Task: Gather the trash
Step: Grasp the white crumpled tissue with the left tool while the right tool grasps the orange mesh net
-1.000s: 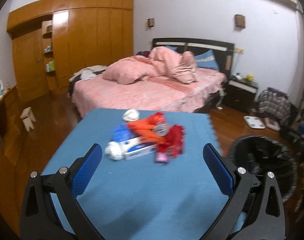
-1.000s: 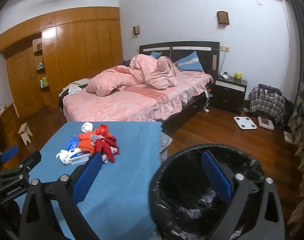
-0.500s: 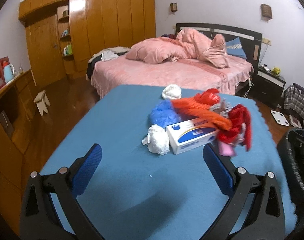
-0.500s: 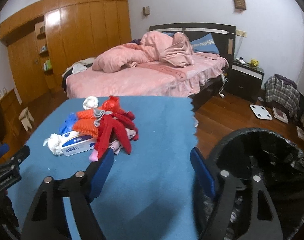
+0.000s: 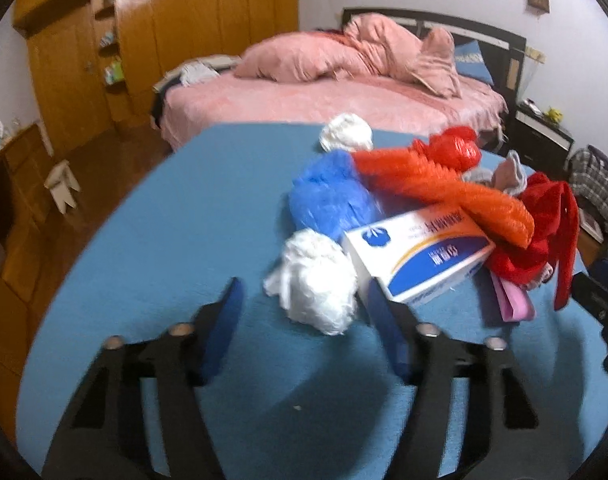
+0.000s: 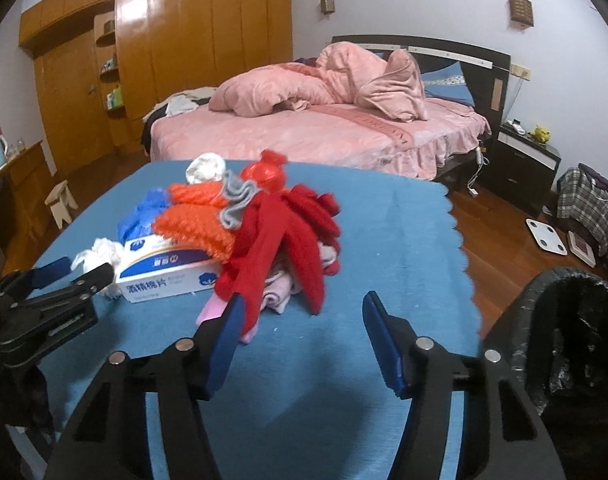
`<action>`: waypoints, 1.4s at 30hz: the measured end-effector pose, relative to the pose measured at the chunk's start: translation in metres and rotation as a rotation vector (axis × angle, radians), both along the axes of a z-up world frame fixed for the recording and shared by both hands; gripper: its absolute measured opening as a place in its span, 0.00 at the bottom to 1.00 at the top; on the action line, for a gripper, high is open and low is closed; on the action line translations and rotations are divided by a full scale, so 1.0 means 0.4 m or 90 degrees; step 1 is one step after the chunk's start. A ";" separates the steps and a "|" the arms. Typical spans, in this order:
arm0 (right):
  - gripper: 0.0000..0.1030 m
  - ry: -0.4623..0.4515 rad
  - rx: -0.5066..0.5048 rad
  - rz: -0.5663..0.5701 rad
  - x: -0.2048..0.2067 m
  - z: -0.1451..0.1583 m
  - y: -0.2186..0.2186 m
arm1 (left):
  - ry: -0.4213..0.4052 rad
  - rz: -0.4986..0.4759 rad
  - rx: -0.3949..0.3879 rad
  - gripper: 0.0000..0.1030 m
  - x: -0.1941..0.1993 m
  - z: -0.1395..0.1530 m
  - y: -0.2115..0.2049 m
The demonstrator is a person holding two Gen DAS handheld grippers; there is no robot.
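I see the trash pile in the middle of the blue worktop point(image 5: 164, 240): a white crumpled wad point(image 5: 315, 280) touching a white and blue box point(image 5: 419, 256), with a blue bag point(image 5: 327, 196), an orange net point(image 5: 443, 188) and red cloth point(image 6: 280, 236) on and behind the box. My left gripper point(image 5: 304, 308) is just before the white wad; its jaws are closing, not yet pressing it. My right gripper point(image 6: 300, 316) is near the red cloth, jaws closing on nothing. The black trash bin point(image 6: 571, 344) stands beside the worktop, at right.
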State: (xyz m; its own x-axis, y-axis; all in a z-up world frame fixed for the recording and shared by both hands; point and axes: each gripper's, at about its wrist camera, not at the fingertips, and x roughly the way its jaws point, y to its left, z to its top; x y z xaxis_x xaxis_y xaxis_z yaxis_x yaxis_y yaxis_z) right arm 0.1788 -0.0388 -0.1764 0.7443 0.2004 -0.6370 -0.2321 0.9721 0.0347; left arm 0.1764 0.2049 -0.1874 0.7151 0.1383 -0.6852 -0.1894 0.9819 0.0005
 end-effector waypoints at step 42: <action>0.29 0.025 0.015 0.135 0.108 -0.022 0.218 | -0.051 0.031 -0.010 0.19 -0.032 0.071 0.056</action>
